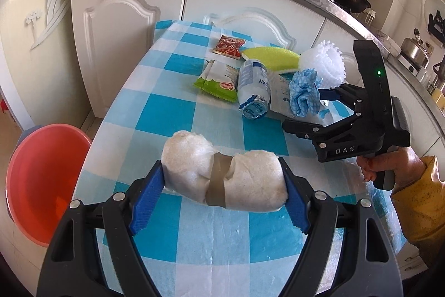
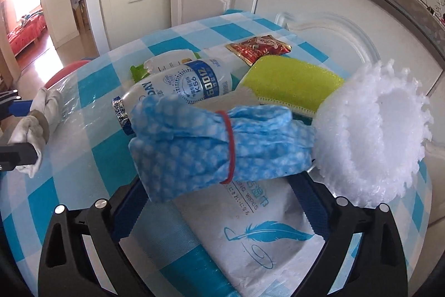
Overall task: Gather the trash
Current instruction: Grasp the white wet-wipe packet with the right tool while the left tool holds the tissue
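A kitchen counter (image 1: 167,113) wears a blue-and-white checked cover. The left gripper (image 1: 222,185) pinches a white taped roll (image 1: 222,177) in its jaws. The right gripper (image 2: 219,202) has its jaws spread around a blue cloth (image 2: 217,146) lying on a wipes pack (image 2: 250,235). A bottle (image 1: 251,86) and wrappers (image 1: 219,80) lie near. A red bowl (image 1: 41,180) sits beside the counter.

Readable texts on the trash and the tool

The bottle (image 2: 183,85) label shows "K56", "DAY" and "600" (other characters too small); the wipes pack (image 2: 250,235) reads "WIPES"; the right tongs (image 1: 324,113) body carries "DAS".
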A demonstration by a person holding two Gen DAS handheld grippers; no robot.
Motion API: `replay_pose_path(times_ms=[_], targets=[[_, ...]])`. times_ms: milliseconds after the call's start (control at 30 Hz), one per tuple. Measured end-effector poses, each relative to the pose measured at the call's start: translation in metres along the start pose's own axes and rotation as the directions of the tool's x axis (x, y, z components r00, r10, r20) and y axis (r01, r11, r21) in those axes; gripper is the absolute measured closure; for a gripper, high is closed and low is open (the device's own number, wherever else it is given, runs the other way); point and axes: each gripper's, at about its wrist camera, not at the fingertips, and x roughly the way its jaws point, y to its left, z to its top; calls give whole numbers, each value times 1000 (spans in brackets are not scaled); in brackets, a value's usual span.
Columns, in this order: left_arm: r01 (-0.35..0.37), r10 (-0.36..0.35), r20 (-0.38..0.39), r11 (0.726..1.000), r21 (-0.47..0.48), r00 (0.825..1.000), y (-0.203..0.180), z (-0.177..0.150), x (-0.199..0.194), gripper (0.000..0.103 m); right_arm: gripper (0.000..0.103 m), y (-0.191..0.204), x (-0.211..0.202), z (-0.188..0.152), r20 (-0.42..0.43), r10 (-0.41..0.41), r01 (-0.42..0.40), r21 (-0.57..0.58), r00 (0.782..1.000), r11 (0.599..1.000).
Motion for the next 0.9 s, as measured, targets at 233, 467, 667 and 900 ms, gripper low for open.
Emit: replay_pose_path(times_ms=[233, 467, 667, 900], targets=[[8, -8, -4, 1000, -9, 1000, 1, 0, 1, 24, 47, 10, -11, -6, 21, -13, 13, -9, 1000, 1000], [19, -19, -5, 1000, -7, 1000, 1, -4, -2, 24, 80, 10, -29, -4, 54, -11, 6, 84, 998, 996], [32, -32, -2, 999, -6, 999, 1, -7, -4, 24, 87, 12, -51, -4, 105, -28, 11, 166, 994, 986], [47, -46, 15, 999, -12, 999, 3, -8, -11, 24, 93, 16, -85, -9, 210, 36, -97, 285, 977, 954]])
